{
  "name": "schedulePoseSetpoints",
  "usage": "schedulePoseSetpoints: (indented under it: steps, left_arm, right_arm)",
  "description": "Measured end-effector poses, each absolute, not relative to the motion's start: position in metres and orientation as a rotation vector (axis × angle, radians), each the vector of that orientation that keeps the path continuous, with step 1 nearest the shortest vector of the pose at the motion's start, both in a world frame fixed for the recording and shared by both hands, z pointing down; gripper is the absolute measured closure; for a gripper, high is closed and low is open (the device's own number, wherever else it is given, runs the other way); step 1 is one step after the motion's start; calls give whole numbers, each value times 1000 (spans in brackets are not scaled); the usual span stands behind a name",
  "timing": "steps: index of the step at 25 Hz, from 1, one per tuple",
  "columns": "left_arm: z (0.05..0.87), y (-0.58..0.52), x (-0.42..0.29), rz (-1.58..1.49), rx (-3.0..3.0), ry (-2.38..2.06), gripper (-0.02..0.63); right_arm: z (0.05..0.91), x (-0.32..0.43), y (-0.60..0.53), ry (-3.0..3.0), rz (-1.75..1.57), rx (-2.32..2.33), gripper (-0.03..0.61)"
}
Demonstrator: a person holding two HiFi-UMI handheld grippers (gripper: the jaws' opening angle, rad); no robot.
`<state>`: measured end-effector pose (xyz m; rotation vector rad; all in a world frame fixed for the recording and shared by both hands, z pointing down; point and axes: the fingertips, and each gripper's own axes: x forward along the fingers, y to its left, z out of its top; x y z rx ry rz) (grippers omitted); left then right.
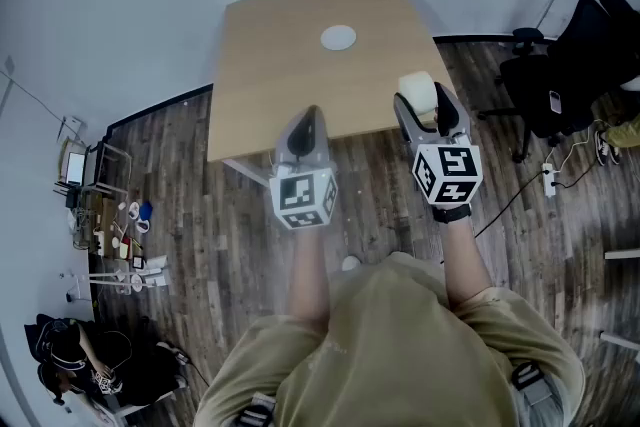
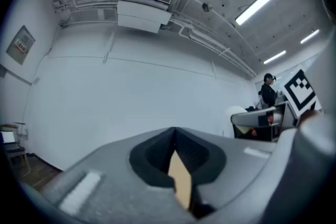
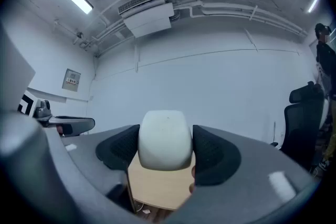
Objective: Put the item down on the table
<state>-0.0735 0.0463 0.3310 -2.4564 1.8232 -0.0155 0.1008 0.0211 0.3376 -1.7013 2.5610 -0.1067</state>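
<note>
Over the table edge, right hand-held gripper clamps the white item; left hand-held gripper pinched together.

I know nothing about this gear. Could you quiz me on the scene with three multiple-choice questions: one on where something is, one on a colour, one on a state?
1. Where does the small white disc lie?
A. On the floor
B. On the wooden table, toward its far end
C. On the black chair

2. What colour is the item in the right hand-held gripper?
A. White
B. Red
C. Green

3. How do the jaws of the left hand-held gripper stand?
A. Wide apart
B. Clamped on a cup
C. Together, with nothing held

Answers:
1 B, as the head view shows the disc on the tabletop near the far edge.
2 A, as the rounded item between the dark pads is plainly white.
3 C, as its own view shows the tips meeting with nothing between them.
</note>
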Motion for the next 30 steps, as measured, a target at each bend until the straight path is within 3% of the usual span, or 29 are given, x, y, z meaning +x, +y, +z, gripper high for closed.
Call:
schedulePoseSetpoints:
  steps: [17, 30]
  left_arm:
    - [358, 78, -28, -68, -2416, 1921, 612]
    - [373, -33, -34, -171, -2429, 1839, 612]
  right_arm:
    - [363, 127, 48, 2666, -124, -1536, 261]
    - [365, 108, -36, 2677, -54, -1545, 261]
